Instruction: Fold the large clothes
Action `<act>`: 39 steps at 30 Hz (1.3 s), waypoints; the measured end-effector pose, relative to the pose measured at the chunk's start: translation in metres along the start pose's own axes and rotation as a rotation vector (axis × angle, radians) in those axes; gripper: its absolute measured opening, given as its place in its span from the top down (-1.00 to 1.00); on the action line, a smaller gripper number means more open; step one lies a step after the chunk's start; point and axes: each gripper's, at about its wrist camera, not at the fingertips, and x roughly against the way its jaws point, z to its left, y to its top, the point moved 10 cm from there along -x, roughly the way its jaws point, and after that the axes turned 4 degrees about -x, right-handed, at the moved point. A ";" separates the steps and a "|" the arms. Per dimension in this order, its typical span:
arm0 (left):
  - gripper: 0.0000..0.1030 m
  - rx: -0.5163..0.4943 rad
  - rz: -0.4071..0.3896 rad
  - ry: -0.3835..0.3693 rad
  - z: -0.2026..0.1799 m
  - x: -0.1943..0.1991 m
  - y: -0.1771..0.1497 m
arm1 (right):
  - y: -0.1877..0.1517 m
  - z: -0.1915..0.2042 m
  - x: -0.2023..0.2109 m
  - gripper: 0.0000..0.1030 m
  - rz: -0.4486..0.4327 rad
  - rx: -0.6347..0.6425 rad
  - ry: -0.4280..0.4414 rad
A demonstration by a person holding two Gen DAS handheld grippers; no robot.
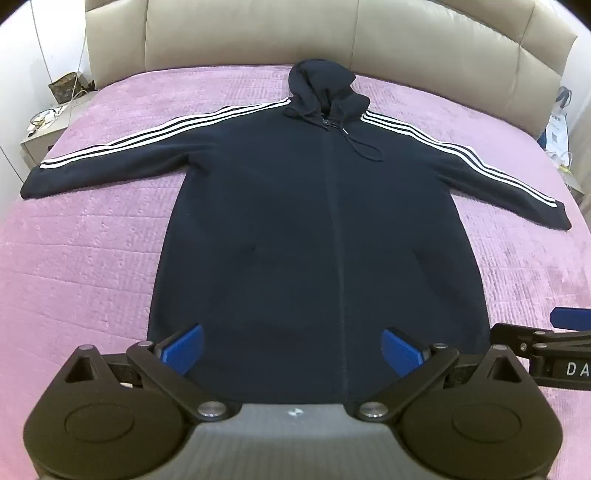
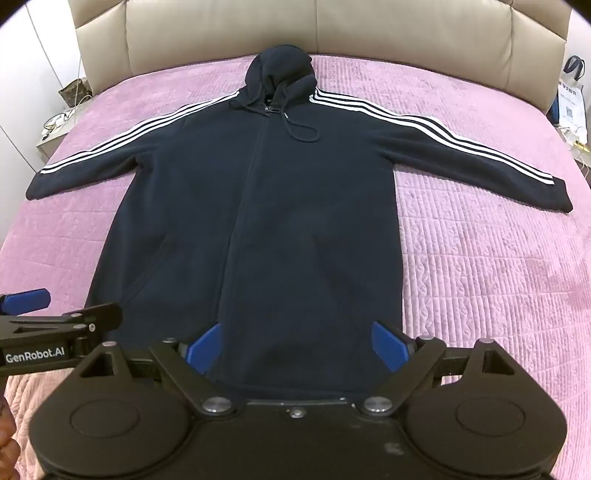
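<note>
Left wrist view shows the left gripper (image 1: 291, 350) spread wide and empty, one dark hoodie (image 1: 314, 229) flat and unfolded straight ahead on the pink bedspread (image 1: 81, 266), both striped sleeves out, every fold to come, and the right gripper (image 2: 297, 349) equally spread beside it.

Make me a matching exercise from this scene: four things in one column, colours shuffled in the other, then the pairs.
Things:
1. hoodie
2. bedspread
3. headboard
4. sleeve stripes

Colours:
A. white
B. beige
C. dark navy
D. pink

Pairs: 1-C, 2-D, 3-B, 4-A
</note>
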 end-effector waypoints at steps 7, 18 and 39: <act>-1.00 0.008 -0.002 0.002 0.003 0.001 0.002 | 0.001 0.000 0.002 -1.00 -0.001 0.004 -0.004; -1.00 0.020 -0.005 0.003 0.001 0.006 0.003 | 0.002 0.002 0.003 -1.00 -0.004 0.003 0.007; -1.00 0.033 0.009 -0.003 0.005 -0.002 0.002 | 0.004 0.003 0.003 -1.00 0.005 0.018 0.021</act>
